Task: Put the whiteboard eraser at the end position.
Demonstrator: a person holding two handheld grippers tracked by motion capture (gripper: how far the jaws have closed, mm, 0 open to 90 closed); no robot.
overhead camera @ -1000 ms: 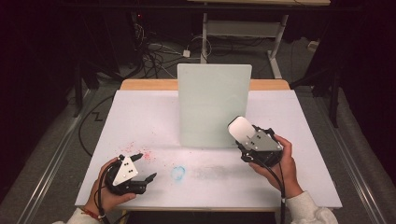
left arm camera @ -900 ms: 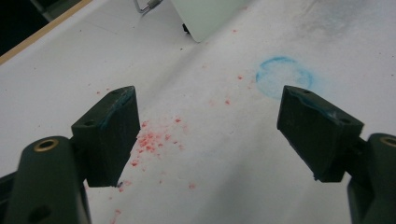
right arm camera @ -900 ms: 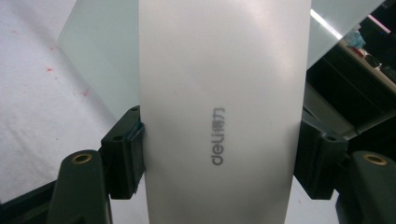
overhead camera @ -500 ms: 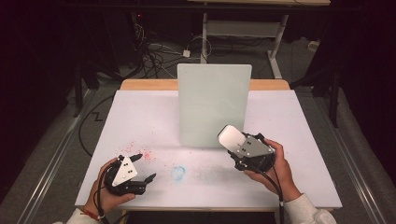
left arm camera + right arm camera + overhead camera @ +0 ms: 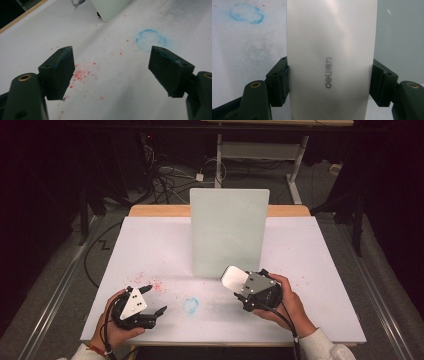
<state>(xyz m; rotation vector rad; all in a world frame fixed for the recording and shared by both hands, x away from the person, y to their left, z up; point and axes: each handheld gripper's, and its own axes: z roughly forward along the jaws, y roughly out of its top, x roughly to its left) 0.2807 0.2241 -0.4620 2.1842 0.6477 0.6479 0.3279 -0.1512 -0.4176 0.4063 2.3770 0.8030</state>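
Observation:
A white eraser [image 5: 233,277] with a grey "deli" logo is held between the jaws of my right gripper [image 5: 239,287], low over the table just in front of the upright white board [image 5: 229,232]. In the right gripper view the eraser [image 5: 329,50] runs up the middle, and my right gripper [image 5: 329,80] is shut on its sides. A blue chalky ring [image 5: 190,305] marks the white table left of it. My left gripper [image 5: 156,299] rests near the front left, open and holding nothing. Its own view shows my left gripper [image 5: 112,67] over red specks [image 5: 80,75], with the blue ring [image 5: 151,40] ahead.
The white table sheet [image 5: 310,250] lies on a wooden table. The board's lower corner [image 5: 110,7] stands at mid-table. Red crumbs [image 5: 150,282] scatter by the left hand. Cables and a desk frame [image 5: 260,155] lie on the dark floor behind.
My right gripper has carried the eraser left and toward the table's front, lower over the surface. The left gripper has stayed where it was.

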